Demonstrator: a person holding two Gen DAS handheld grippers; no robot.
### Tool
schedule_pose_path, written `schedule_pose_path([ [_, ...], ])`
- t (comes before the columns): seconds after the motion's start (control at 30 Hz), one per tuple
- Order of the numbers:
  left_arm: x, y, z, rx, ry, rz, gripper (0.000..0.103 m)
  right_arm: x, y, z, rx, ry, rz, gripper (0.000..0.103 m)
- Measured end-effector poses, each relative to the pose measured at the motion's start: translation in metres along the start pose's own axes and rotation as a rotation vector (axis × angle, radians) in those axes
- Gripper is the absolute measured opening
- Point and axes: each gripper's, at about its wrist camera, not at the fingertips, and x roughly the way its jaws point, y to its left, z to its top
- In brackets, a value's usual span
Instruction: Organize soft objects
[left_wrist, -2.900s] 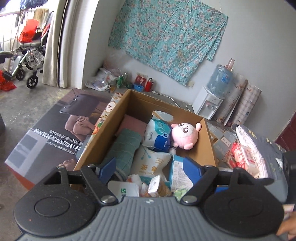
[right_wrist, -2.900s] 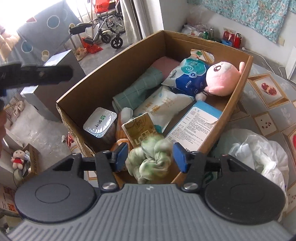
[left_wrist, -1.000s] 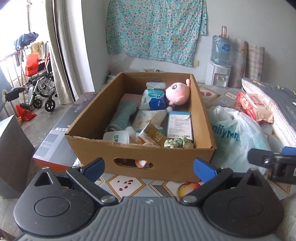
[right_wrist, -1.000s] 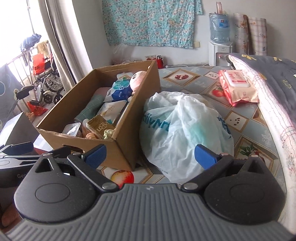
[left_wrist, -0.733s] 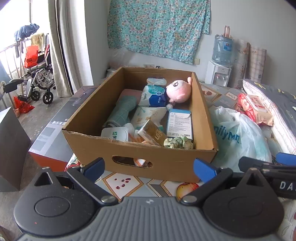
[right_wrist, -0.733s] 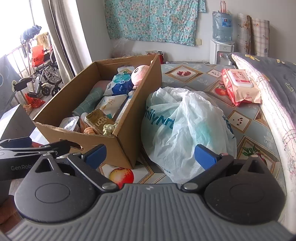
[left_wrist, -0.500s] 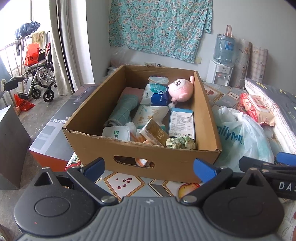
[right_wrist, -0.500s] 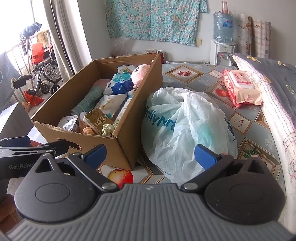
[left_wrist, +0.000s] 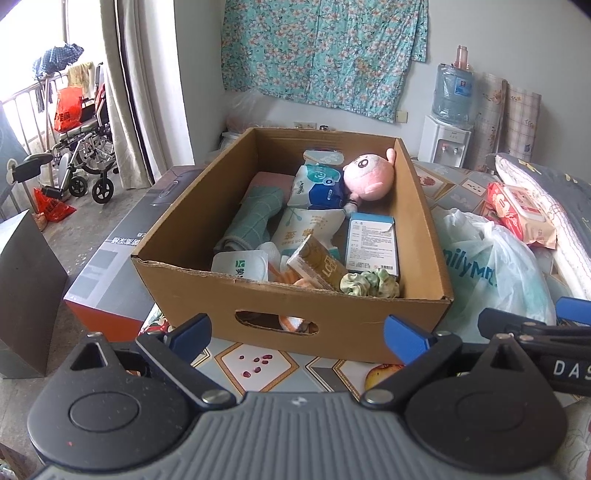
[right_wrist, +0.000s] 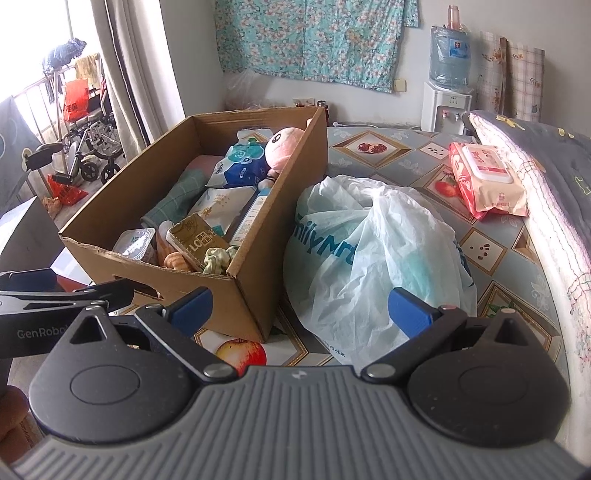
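Note:
A cardboard box (left_wrist: 295, 314) (right_wrist: 255, 295) stands on the patterned mat. In it lie a pink plush toy (left_wrist: 367, 177) (right_wrist: 282, 147), a green rolled towel (left_wrist: 251, 221), soft packs, a green scrunchie (left_wrist: 369, 284) (right_wrist: 218, 258) at the near right corner, a carton and a cup. My left gripper (left_wrist: 297, 334) is open and empty in front of the box. My right gripper (right_wrist: 299, 306) is open and empty, before a white plastic bag (right_wrist: 380, 258) (left_wrist: 491, 269) to the right of the box.
A pink wet-wipes pack (right_wrist: 487, 181) lies at the far right by a folded quilt (right_wrist: 546, 192). A water dispenser (left_wrist: 448, 125) stands by the back wall. A flat printed carton (left_wrist: 114, 266) and a wheelchair (left_wrist: 81, 155) are left of the box.
2.9 s ago my right gripper held the green scrunchie over the box; it now lies in the box. Both grippers have pulled back, wide open, and are nearly still over the last half second.

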Motion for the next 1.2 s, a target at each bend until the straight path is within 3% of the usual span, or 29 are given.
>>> schedule_pose_path([
  [1.2, -0.0024, 0.0017, -0.0021, -0.020, 0.016, 0.003, 0.099, -0.0030, 0.0027, -0.0029, 0.000, 0.009, -0.006, 0.102],
])
